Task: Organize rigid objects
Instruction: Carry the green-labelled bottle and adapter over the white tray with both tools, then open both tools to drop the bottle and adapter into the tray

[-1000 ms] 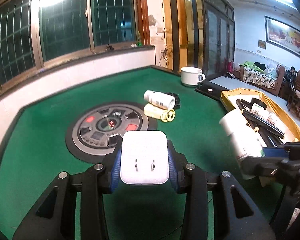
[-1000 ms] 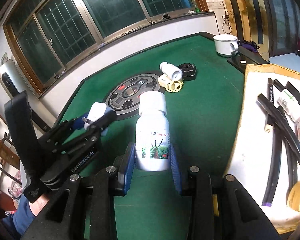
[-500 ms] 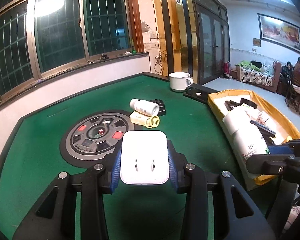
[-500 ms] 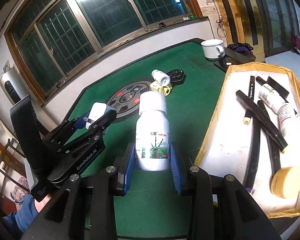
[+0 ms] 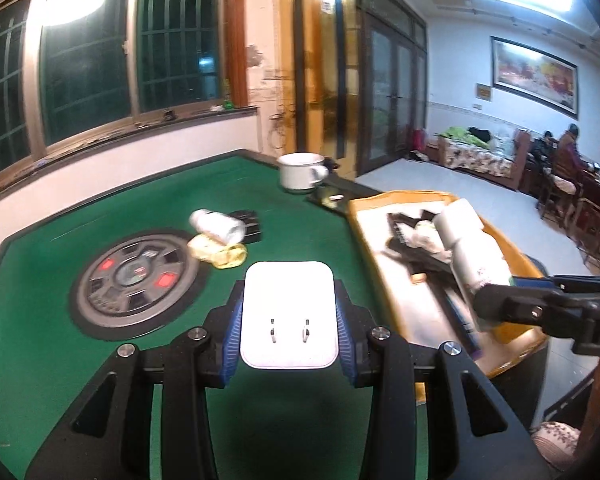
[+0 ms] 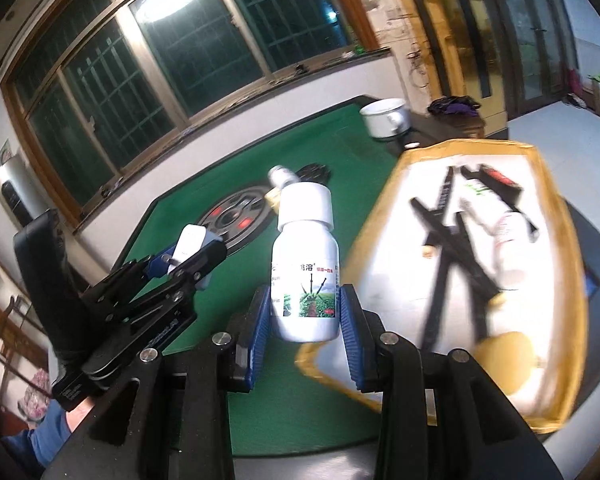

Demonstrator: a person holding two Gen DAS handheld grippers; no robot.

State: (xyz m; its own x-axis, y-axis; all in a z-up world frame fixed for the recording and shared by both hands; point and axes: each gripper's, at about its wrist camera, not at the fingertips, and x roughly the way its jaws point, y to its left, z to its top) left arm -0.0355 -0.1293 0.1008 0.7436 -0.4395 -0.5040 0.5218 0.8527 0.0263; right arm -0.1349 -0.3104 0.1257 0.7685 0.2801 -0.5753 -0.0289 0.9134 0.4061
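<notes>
On the green desk (image 5: 148, 216) sit a white mug (image 5: 300, 170), a round grey panel (image 5: 136, 280) and a small heap: a toppled white bottle (image 5: 218, 225) on a yellow item (image 5: 218, 254) beside a black one. At the desk's right edge lies a yellow tray (image 6: 544, 184) with black sticks (image 6: 452, 248) and bottles (blurred). The left claw (image 5: 288, 318) grips a white plug adapter (image 5: 288, 312), prongs facing the camera, above the felt. The right claw (image 6: 305, 314) grips a white labelled bottle (image 6: 305, 276) upright, just over the tray's near-left corner.
</notes>
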